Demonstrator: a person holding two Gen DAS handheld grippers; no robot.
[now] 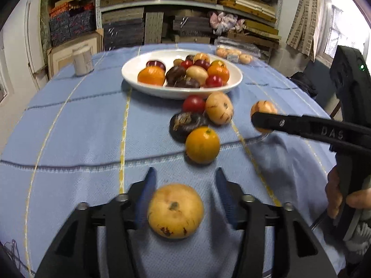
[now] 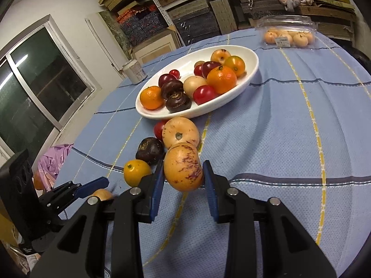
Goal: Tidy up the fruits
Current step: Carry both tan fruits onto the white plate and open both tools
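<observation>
My left gripper stands open low over the blue tablecloth. A yellow fruit lies between its blue pads, with a gap on each side. My right gripper is shut on a yellow, purple-speckled fruit, held just above the cloth; in the left wrist view that fruit shows behind a black finger. A white oval plate further back holds several fruits. Between the plate and the grippers lie an orange, a dark fruit, a red one and another yellow one.
A pale can stands at the table's far left. A clear plastic box with several pale fruits sits at the far right. Stacked shelves rise behind the table. A person's hand grips the right tool's handle.
</observation>
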